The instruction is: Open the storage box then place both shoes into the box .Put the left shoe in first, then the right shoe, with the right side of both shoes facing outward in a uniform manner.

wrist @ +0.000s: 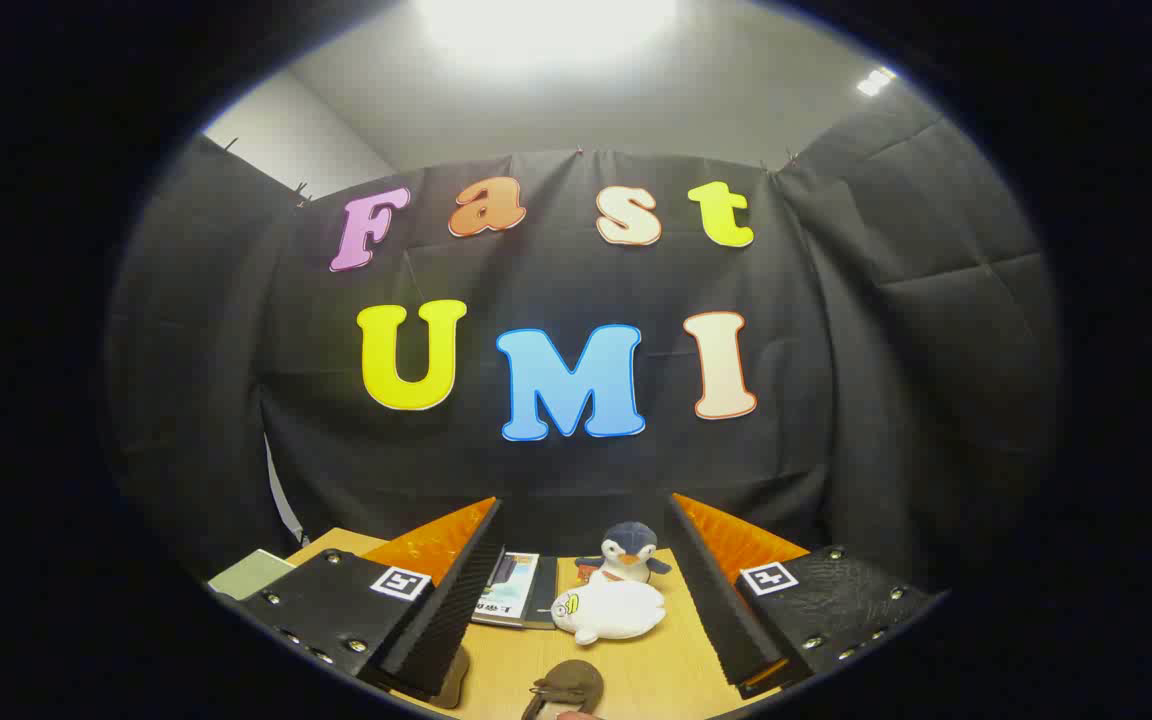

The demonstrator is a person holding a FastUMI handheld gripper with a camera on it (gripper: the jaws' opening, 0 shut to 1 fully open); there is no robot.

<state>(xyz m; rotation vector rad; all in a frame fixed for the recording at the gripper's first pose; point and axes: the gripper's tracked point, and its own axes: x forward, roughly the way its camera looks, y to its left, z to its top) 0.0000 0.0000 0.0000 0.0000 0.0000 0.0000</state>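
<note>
Spanning the background, the booth's black cloth wall (pixel 836 330) hangs in loose folds beneath a pale ceiling (pixel 556 90), with a bright lamp glare overhead. Below the wall lies a light wooden table (pixel 656 675), seen between and beyond the two fingers.

The gripper (pixel 586 540) points forward and slightly upward, its fingers spread wide apart and holding nothing; each finger (pixel 451 600) carries a ribbed inner pad and a small square marker on its base.

Task object: a brown shoe (pixel 568 688) lies on the table between the fingers, low and close to the camera, nearer than the toys. It touches neither finger. Only its upper part is visible (rounded, tan-brown, with a darker strap or lace detail across it), so which shoe of the pair it is cannot be told. A second brown shape (pixel 454 682), partly hidden behind the left finger, sits just beside that finger's base; it may be the other shoe, though too little shows to be sure.

Other items, farther out between the fingers: a booklet (pixel 516 590) lying flat near the left finger; a white plush seal (pixel 608 612) just ahead of the shoe; a small plush penguin (pixel 629 552) standing upright directly behind the seal. A pale green flat object (pixel 248 572) rests outside the left finger, at the table's edge.
</note>
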